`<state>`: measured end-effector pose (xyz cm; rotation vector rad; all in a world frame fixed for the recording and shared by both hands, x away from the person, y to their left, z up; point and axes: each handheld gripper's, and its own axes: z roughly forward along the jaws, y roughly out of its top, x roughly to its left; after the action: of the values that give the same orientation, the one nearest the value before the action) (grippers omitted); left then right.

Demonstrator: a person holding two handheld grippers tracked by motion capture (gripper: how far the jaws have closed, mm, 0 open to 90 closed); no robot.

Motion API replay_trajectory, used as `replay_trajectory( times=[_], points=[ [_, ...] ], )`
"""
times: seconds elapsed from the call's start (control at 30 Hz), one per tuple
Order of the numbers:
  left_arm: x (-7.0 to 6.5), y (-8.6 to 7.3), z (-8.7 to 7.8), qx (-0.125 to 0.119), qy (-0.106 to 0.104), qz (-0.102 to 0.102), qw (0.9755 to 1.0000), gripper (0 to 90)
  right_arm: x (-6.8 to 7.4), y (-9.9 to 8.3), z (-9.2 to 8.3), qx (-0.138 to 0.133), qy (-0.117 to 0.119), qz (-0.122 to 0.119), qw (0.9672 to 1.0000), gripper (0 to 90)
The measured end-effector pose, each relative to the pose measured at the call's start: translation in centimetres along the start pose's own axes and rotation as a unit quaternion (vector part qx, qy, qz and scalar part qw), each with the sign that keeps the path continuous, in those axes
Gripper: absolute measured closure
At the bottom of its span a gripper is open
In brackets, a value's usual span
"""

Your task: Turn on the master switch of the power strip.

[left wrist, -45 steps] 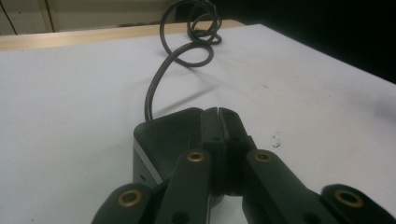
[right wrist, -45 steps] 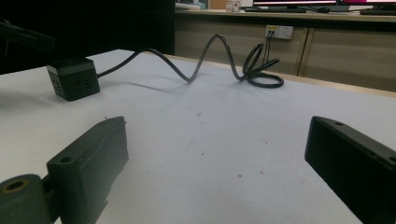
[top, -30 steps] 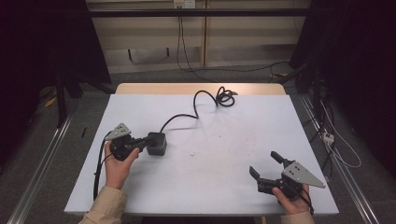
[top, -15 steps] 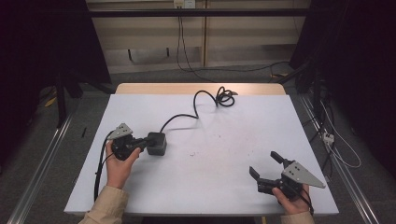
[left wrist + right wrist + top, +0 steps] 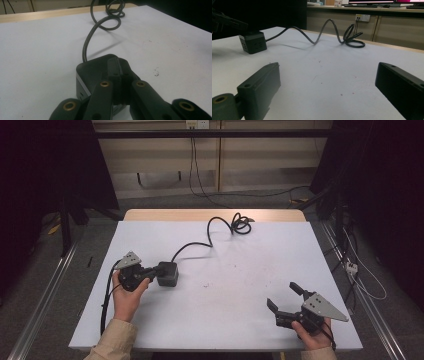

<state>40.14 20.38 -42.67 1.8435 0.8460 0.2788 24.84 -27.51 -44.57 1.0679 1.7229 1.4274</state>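
The white desk [image 5: 220, 320] carries a black power cube [image 5: 167, 273] at about nine o'clock, its cord [image 5: 210, 232] looping away to a coil near twelve. The left hand-held gripper [image 5: 150, 272] has its jaws together, tips resting against the cube. At five o'clock, the right hand-held gripper [image 5: 284, 296] stands wide apart, holding nothing.

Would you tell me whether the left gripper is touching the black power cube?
Touching: in the left gripper view, the closed left gripper rests on top of the black power cube, with no gap visible.
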Motion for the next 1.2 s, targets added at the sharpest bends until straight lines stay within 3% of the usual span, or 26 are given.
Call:
replay_trajectory(
  times=[1.2],
  points=[
    [-0.21, -0.14, 0.37, 0.007, 0.012, 0.015, 0.9998, 90.0, 0.00, 0.03, -0.07, -0.001, 0.000, 0.001, 1.0000, 5.6]
  ],
)
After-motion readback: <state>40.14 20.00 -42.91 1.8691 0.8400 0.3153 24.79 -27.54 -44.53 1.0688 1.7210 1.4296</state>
